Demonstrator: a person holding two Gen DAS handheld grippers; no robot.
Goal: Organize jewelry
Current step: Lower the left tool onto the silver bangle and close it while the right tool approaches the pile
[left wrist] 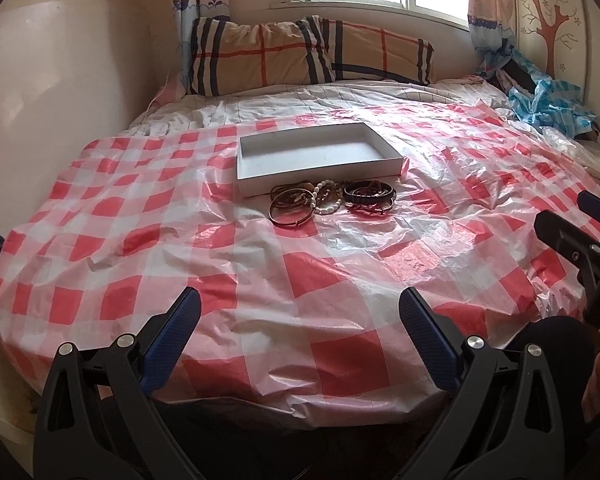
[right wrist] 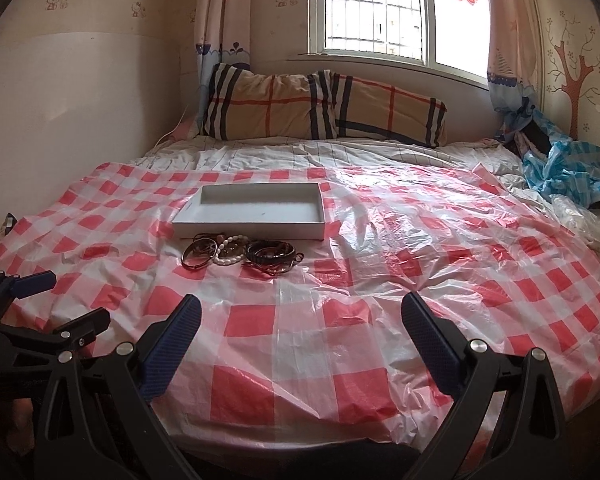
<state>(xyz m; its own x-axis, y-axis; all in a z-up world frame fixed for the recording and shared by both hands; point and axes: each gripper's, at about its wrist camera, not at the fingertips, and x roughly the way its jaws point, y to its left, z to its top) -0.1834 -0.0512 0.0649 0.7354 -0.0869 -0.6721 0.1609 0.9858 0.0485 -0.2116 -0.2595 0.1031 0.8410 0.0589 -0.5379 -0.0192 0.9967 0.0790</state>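
A shallow white box (left wrist: 260, 184) (right wrist: 188, 222) lies open and empty on a bed. Just in front of it is a pile of jewelry (left wrist: 330, 198) (right wrist: 240, 254): thin dark bangles (left wrist: 290, 208) on the left, a white bead bracelet (left wrist: 327, 210) in the middle, dark braided bands (left wrist: 368, 192) on the right. My left gripper (left wrist: 300, 312) is open and empty, well short of the pile, near the bed's front edge. My right gripper (right wrist: 300, 316) is open and empty too, also near the front edge. Each gripper shows at the side of the other's view.
A red and white checked plastic sheet (left wrist: 220, 264) (right wrist: 420, 264) covers the bed. Plaid pillows (left wrist: 308, 52) (right wrist: 324, 106) lie under the window. Crumpled blue and white plastic (left wrist: 548, 100) (right wrist: 568, 168) sits at the far right. Walls close in on the left and right.
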